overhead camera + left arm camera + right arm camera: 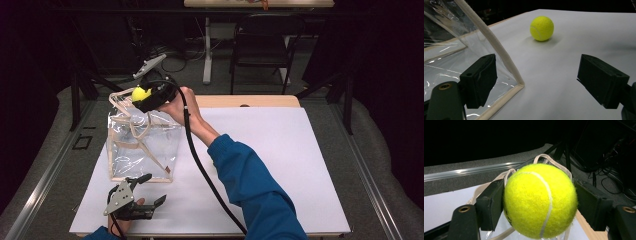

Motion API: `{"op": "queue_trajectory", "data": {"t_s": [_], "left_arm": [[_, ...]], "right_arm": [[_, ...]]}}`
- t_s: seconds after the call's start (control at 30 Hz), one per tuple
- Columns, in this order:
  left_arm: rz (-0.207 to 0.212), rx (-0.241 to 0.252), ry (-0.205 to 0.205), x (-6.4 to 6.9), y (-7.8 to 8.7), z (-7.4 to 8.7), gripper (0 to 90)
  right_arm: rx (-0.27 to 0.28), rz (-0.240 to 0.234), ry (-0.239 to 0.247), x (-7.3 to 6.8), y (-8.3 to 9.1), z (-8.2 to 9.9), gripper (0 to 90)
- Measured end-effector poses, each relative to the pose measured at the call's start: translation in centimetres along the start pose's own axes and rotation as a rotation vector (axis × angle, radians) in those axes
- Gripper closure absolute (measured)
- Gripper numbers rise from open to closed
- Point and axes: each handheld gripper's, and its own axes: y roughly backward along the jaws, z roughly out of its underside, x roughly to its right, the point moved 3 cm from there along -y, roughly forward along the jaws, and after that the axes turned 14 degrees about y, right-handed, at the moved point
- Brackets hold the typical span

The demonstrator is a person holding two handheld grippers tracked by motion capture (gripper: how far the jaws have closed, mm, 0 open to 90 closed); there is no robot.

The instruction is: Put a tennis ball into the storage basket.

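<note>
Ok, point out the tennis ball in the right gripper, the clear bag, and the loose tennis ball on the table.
held tennis ball (540, 200), right gripper view, middle of its felt face.
clear bag (142, 150), high view, its see-through side wall.
loose tennis ball (542, 28), left gripper view, centre of the ball.

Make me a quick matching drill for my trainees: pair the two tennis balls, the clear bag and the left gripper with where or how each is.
1. held tennis ball
2. loose tennis ball
3. clear bag
4. left gripper

a. jaws open, nothing between them
b. lying on the white sheet
c. clamped in the right gripper above the bag's top
d. standing upright on the table, cream-edged

Pairs: 1-c, 2-b, 3-d, 4-a
</note>
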Motion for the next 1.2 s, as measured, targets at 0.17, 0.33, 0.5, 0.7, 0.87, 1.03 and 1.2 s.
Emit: {"op": "queue_trajectory", "data": {"t_s": [0.17, 0.33, 0.5, 0.7, 0.87, 1.03, 1.2], "left_arm": [[0.002, -0.002, 0.001, 0.0, 0.0, 0.0, 15.8], [0.005, -0.005, 0.0, 0.0, 0.1, 0.0, 15.8], [0.003, -0.001, 0.001, 0.0, 0.1, 0.0, 15.8], [0.006, -0.002, 0.002, 0.0, 0.0, 0.0, 15.8], [0.005, 0.0, 0.002, 0.0, 0.1, 0.0, 15.8], [0.009, -0.001, 0.002, 0.0, 0.1, 0.0, 15.8], [0.006, -0.001, 0.001, 0.0, 0.1, 0.0, 15.8]], "right_arm": [[0.01, -0.001, 0.004, -0.3, -0.4, -0.2, 26.7], [0.017, -0.006, 0.001, -0.4, -0.9, -0.4, 26.7], [0.026, -0.009, -0.001, -0.7, -1.3, -0.5, 26.6], [0.031, -0.011, -0.004, -0.8, -1.7, -0.6, 26.6], [0.029, -0.013, -0.008, -1.1, -2.1, -0.6, 26.5], [0.023, -0.016, -0.013, -1.2, -2.6, -0.5, 26.4], [0.016, -0.022, -0.015, -1.3, -2.9, -0.5, 26.2]]}}
